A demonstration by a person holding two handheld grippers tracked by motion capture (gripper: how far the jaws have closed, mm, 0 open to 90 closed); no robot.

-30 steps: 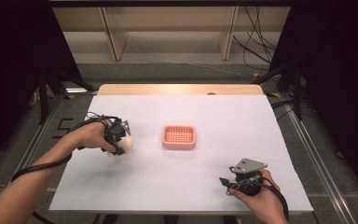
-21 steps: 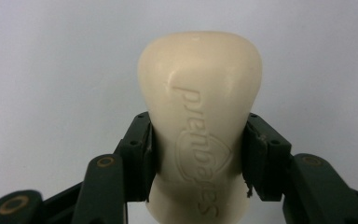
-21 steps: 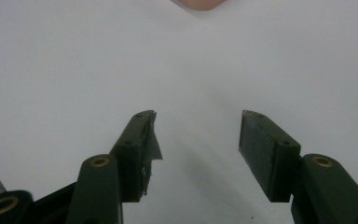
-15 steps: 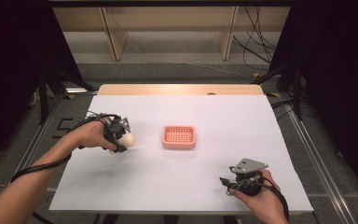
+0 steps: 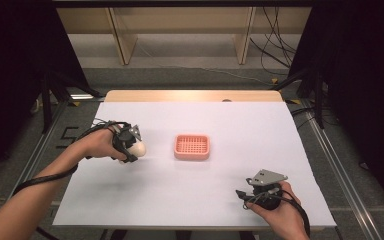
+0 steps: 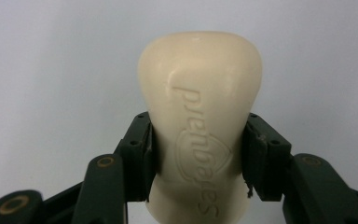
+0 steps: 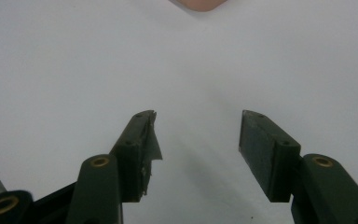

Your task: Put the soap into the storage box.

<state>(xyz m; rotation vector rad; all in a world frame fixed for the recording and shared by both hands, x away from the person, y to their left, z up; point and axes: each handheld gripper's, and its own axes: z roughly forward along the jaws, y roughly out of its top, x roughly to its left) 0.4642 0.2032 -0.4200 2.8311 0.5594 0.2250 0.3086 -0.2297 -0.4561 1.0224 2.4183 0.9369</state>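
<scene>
Soap bar held in the left gripper, pink dish waiting

Cream-coloured, moulded bar of soap (image 6: 200, 121) with embossed lettering sits clamped between the pads of the left gripper (image 6: 199, 151), gripped across its narrower waist with the rounded end poking out beyond the jaws. In the high view the soap (image 5: 137, 147) shows left of centre, just above the white table sheet (image 5: 190, 200), and the left gripper (image 5: 128, 145) points towards the middle of the frame. The small pink plastic soap dish (image 5: 192, 147) with a gridded floor lies at the centre, near the soap but apart from it.

The step in hand looks like carrying the bar to that dish. Doing it well probably means keeping the squeeze steady, since soap is slick and could slide out of the pads. It also means bringing the bar level over the dish and lowering it until it rests on the grid before letting go.

The right gripper (image 7: 198, 135) stands wide with nothing between its jaws, resting at the lower right of the high view (image 5: 245, 195), well apart from the dish.
</scene>
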